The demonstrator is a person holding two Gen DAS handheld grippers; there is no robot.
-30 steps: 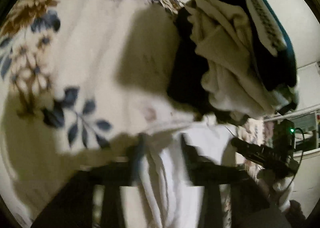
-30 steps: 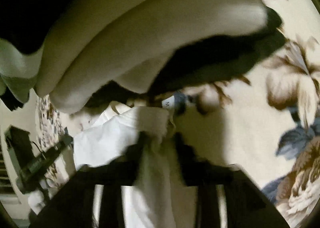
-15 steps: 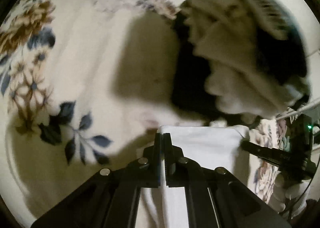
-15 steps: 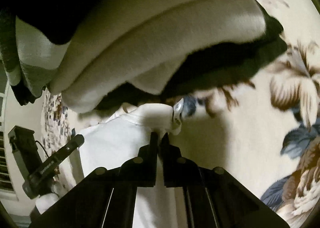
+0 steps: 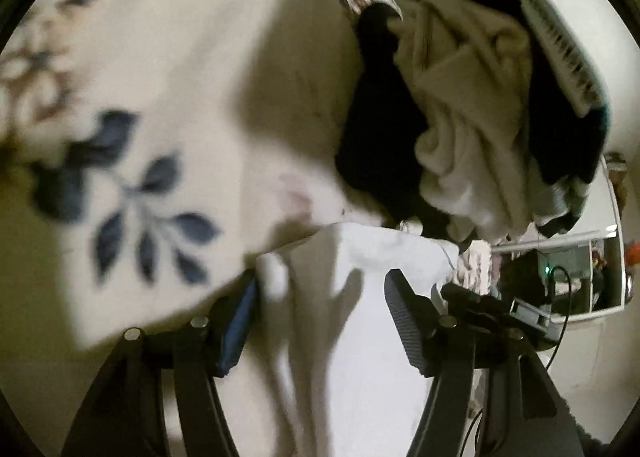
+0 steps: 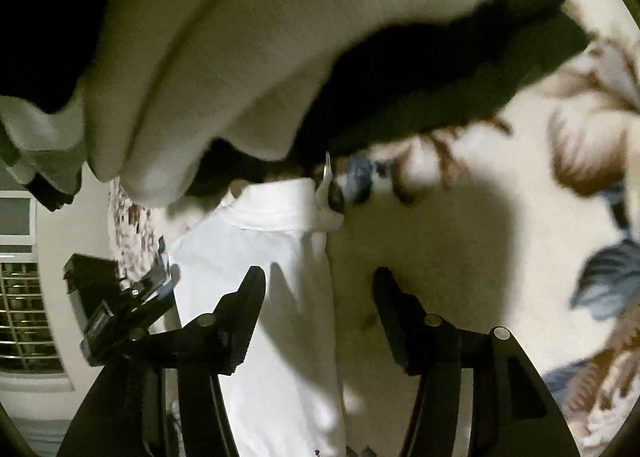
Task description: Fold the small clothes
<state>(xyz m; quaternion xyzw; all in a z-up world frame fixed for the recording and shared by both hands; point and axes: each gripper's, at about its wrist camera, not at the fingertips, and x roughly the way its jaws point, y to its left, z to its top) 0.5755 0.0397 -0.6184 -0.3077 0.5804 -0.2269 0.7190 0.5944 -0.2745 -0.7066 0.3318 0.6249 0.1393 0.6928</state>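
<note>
Left view motion-blurred. Left claw (image 5: pixel 320 297) spread wide, released, over the white folded cotton garment (image 5: pixel 372 337), lower centre. Right claw (image 6: pixel 318 289) also wide, empty, straddling the garment's right edge on the floral bedspread (image 6: pixel 480 237); clothes pile (image 6: pixel 260 57) fills upper left.

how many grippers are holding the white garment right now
0. The left gripper is open with the white garment lying loose between its fingers. The right gripper is open over the garment's edge.

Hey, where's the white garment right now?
The white garment lies flat on the floral bedspread, low-centre in both wrist views, just below the clothes pile.
</note>
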